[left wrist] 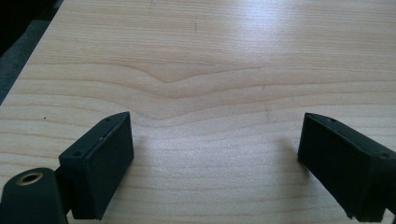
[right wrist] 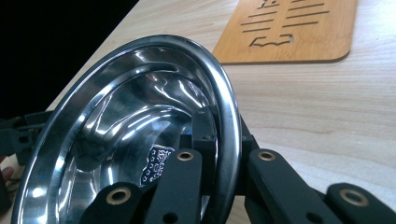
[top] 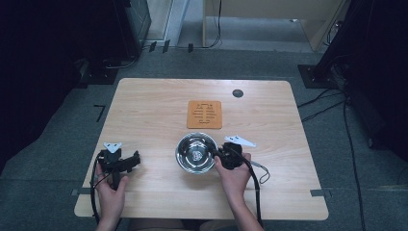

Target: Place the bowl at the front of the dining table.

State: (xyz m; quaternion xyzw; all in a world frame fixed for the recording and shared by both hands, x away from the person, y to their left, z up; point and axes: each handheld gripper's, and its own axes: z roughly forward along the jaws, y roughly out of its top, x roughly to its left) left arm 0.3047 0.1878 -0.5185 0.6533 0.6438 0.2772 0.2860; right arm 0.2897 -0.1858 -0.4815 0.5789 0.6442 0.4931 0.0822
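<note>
A: The shiny round steel bowl (top: 196, 153) sat mid-table, opening upward, its rim pinched by the right gripper (top: 217, 155).
B: And the left gripper (left wrist: 215, 154)?
A: Spread wide, empty. An orange slotted wooden trivet (top: 204, 114) lay just behind the bowl.

We see a pale wooden table (top: 144, 110) with smooth, lightly sheened grain; a polished metal bowl (top: 196, 153), mirror-glossy inside; a flat orange-brown wooden trivet (top: 204, 114), matt, with cut slots; and matt black plastic on both the left gripper (left wrist: 215, 158) and right gripper (right wrist: 224, 154).
</note>
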